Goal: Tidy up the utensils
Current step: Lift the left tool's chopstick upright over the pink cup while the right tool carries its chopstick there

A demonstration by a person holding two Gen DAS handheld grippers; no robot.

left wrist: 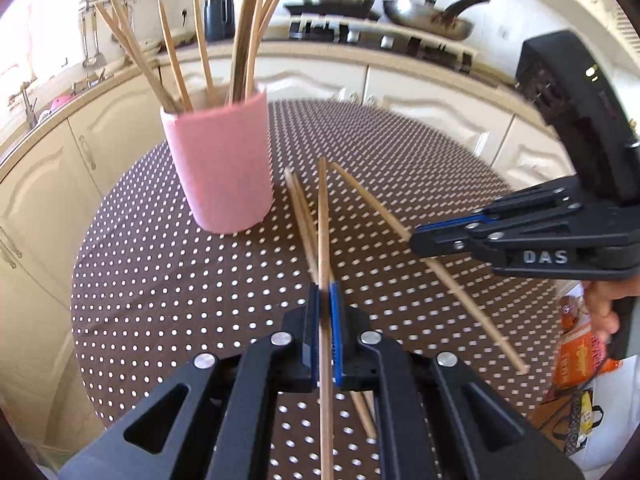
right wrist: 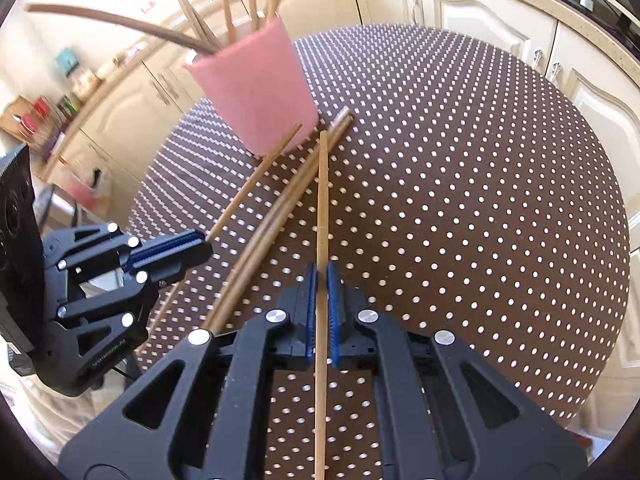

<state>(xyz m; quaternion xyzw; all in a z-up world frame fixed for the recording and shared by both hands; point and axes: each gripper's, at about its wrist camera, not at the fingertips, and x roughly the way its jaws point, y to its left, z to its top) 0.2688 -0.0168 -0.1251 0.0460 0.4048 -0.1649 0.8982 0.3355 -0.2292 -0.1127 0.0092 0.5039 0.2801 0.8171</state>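
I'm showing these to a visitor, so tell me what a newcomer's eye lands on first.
First, the pink holder bristling with wooden chopsticks, standing on the brown polka-dot tablecloth. Next, each hand-held gripper is shut on a single chopstick: the left hand-held gripper on the left chopstick, the right hand-held gripper on the right chopstick. Two loose chopsticks lie between them on the cloth.

The desk (left wrist: pixel 160 280) wears a dark brown cloth patterned with even rows of small white dots. At about eleven o'clock on it in the left wrist view stands a plain pale pink cup (left wrist: pixel 224 164) with a white rim, filled with tan wooden chopsticks (left wrist: pixel 172 60). The loose chopsticks (left wrist: pixel 300 208) on the cloth are the same light tan. Both the left gripper (left wrist: pixel 325 316) and the right gripper (right wrist: pixel 322 304) are black with blue ribbed pads and silver rivets. The cabinets (left wrist: pixel 432 92) are cream.
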